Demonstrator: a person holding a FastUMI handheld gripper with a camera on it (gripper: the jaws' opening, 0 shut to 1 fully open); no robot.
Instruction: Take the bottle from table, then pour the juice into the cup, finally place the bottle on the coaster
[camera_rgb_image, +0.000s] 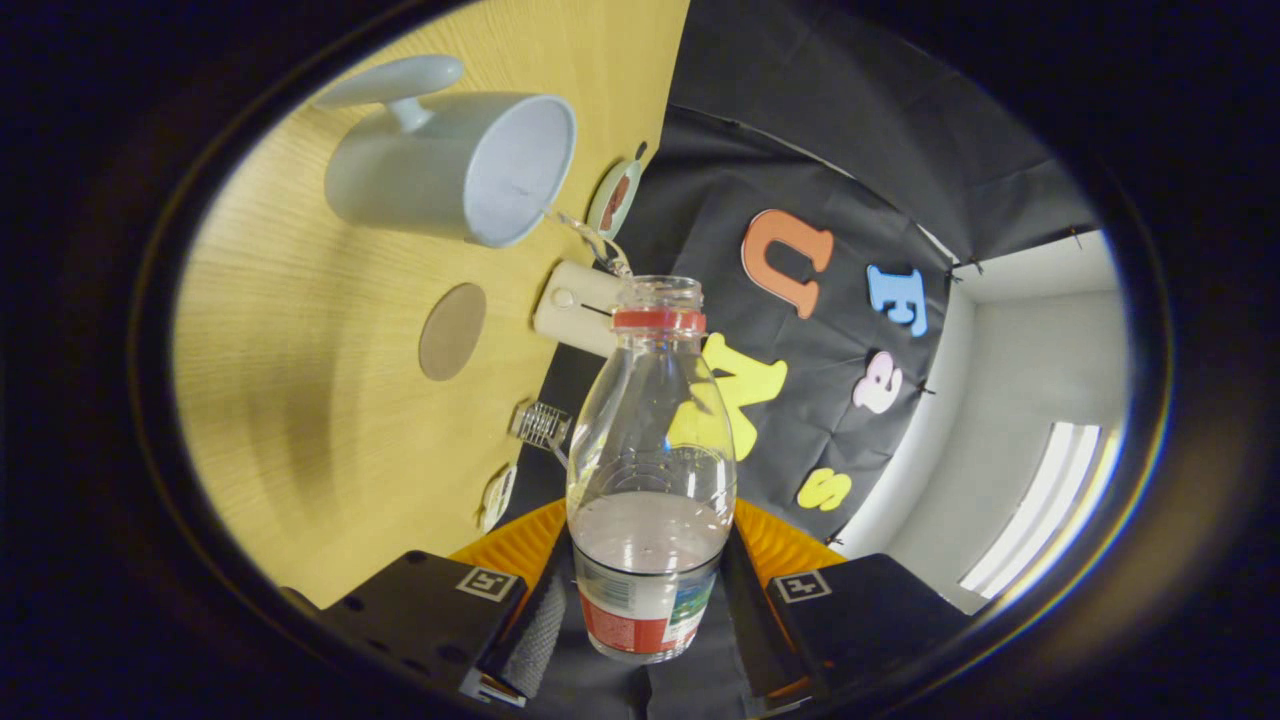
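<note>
My gripper is shut on the lower, labelled part of a clear plastic bottle, one finger on each side. The bottle has no cap, a red ring at its neck and pale liquid in its bottom part. Its mouth points beyond the fingers towards a pale blue cup with a handle, whose open side faces the bottle. A thin clear strand runs between the bottle mouth and the cup rim. A round brown coaster lies on the wooden table below the cup, left of the bottle. The whole view is strongly rolled.
A cream box-shaped item lies at the table's edge just behind the bottle neck. A round disc, a small metal clip and a small white item also lie along that edge. The black cloth wall stands beyond.
</note>
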